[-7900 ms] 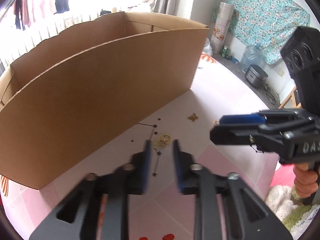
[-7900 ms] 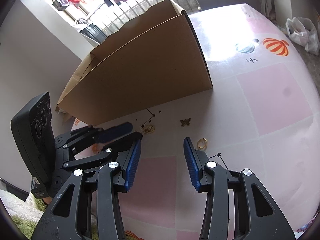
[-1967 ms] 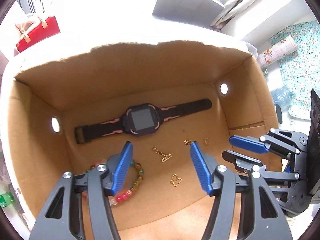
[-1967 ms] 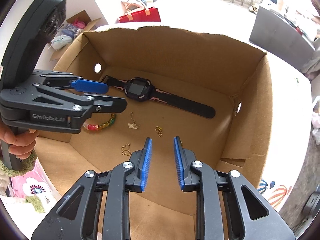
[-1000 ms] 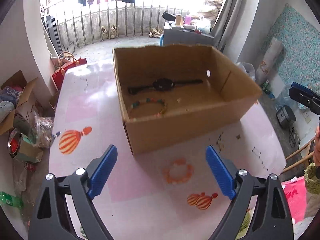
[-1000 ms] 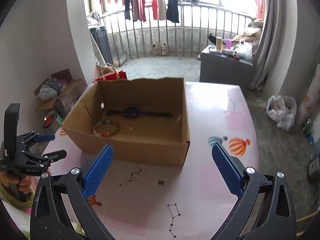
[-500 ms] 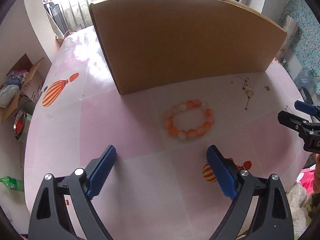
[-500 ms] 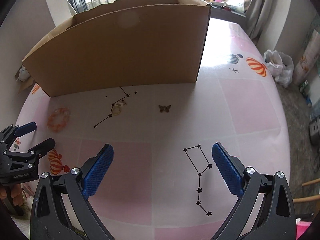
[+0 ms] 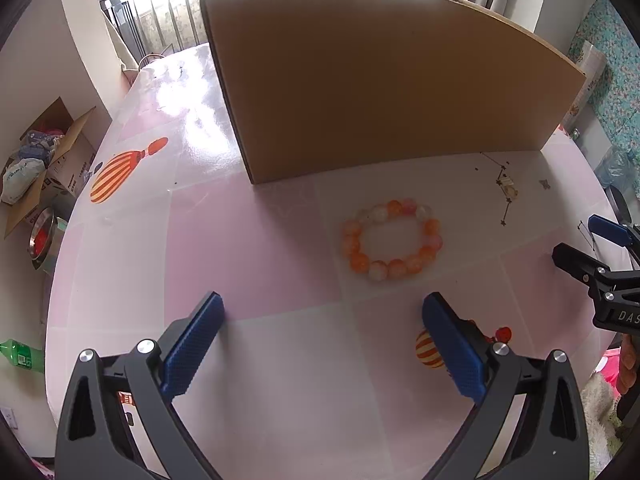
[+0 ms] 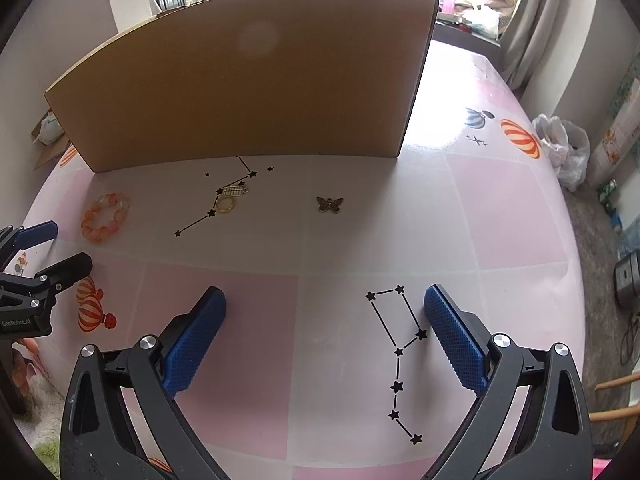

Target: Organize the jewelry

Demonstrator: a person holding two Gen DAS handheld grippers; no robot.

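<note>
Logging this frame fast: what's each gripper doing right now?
Left gripper: open, holding nothing.
Right gripper: open, holding nothing.

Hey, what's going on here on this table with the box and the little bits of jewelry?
A person holds a gripper in each hand, both open and empty above the table. The left gripper faces an orange bead bracelet lying in front of the cardboard box. The right gripper faces a butterfly charm, a gold ring and a small gold charm.
</note>
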